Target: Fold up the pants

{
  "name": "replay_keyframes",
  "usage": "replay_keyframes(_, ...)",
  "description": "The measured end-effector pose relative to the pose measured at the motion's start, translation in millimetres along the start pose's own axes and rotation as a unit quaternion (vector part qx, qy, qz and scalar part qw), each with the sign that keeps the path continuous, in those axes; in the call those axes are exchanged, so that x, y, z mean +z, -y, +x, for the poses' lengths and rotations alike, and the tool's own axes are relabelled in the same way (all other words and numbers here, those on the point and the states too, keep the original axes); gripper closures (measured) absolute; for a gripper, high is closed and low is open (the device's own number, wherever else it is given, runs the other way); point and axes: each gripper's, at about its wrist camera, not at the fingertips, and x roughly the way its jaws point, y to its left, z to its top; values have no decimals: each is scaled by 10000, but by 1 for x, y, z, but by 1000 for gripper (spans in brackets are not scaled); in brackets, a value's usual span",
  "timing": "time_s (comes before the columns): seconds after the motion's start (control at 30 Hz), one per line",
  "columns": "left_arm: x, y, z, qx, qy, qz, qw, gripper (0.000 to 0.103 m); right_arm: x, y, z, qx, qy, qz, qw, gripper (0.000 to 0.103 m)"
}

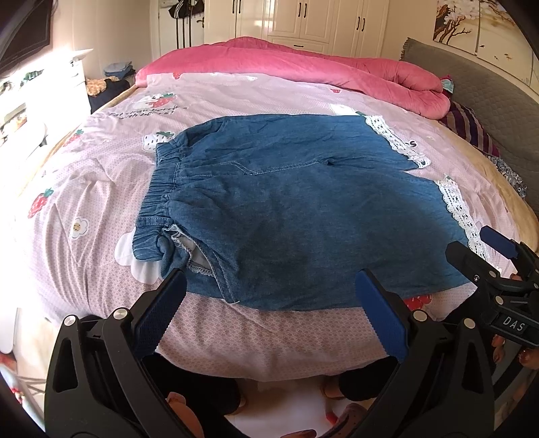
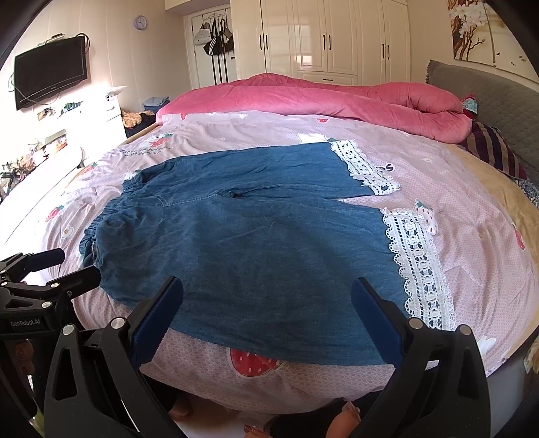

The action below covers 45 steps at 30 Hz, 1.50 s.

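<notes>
The bed [image 2: 471, 209] carries the pink quilt [image 2: 303, 97] along its far edge. Denim pants [image 2: 256, 242] lie flat near its front edge, waistband left, lace hems [image 2: 417, 266] right. My left gripper [image 1: 269, 310] and right gripper [image 2: 266, 313] hover above that edge, fingers spread wide, holding nothing.

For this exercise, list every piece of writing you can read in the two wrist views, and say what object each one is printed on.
"DAS": right gripper body, left wrist view.
"GenRobot.AI": left gripper body, right wrist view.
"S": lone letter on the bedspread, beside the far lace cuff.
Slogan on the bedspread near the strawberry print: too distorted to read.
Wall clock numerals: too small.
</notes>
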Motion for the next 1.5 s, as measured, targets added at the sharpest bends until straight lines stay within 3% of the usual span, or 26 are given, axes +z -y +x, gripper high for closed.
replay_keyframes(0.67,1,-10,5,70,2,-81,9999,9,1,-11,10,75,-103,-159,9998,4)
replay_keyframes(0.9,9,-27,18,170,3,-171,9997,9,16,-16,23,187,-110,-262,9994,4)
replay_keyframes(1.07,35,-68,36,85,-15,-539,9985,9,37,-18,46,391,-243,-340,9984,4)
replay_keyframes(1.17,59,-93,46,230,146,-610,9978,9,49,-17,61,495,-333,-268,9979,4)
replay_keyframes(1.4,120,-121,103,840,30,-147,9964,9,94,-29,107,742,-509,-404,9951,4)
replay_keyframes(1.5,139,-128,129,818,-83,-17,9966,9,115,-37,127,766,-533,-562,9940,4)
